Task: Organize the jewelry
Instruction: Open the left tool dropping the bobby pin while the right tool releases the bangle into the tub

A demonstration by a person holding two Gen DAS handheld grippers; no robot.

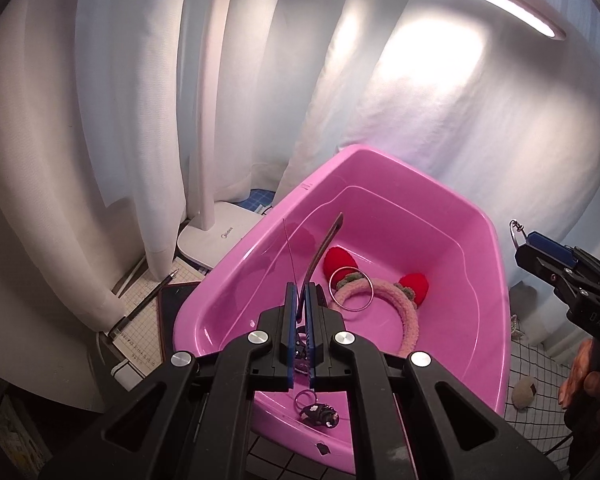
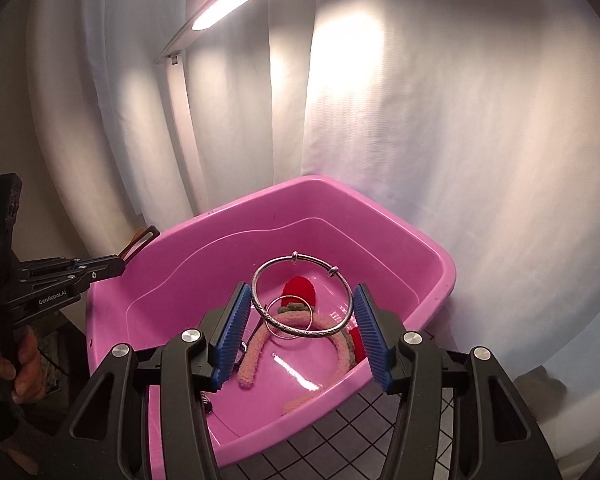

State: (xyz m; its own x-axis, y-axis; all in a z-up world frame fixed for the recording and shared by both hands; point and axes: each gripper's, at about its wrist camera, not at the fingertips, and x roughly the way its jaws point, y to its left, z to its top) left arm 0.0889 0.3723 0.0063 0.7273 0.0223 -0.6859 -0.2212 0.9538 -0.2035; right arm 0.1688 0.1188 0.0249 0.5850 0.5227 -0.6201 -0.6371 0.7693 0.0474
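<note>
A pink plastic tub (image 1: 488, 248) (image 2: 440, 280) stands before both grippers. In it lie a pink fuzzy headband (image 1: 404, 312) (image 2: 256, 344) with red ears, a thin silver ring (image 1: 350, 288) (image 2: 290, 316) and a dark keychain charm (image 1: 318, 416). My left gripper (image 1: 299, 286) is shut on a dark strap (image 1: 324, 248) over the tub; it also shows in the right wrist view (image 2: 120, 266). My right gripper (image 2: 300, 292) is shut on a silver bangle (image 2: 300, 320) above the tub; it also shows in the left wrist view (image 1: 528, 246).
A white desk lamp (image 1: 216, 236) stands left of the tub, its lit bar overhead. A pen (image 1: 148, 300) and a dark phone (image 1: 172, 312) lie on a grid mat at left. White curtains hang behind. A checked cloth (image 1: 540, 376) covers the table at right.
</note>
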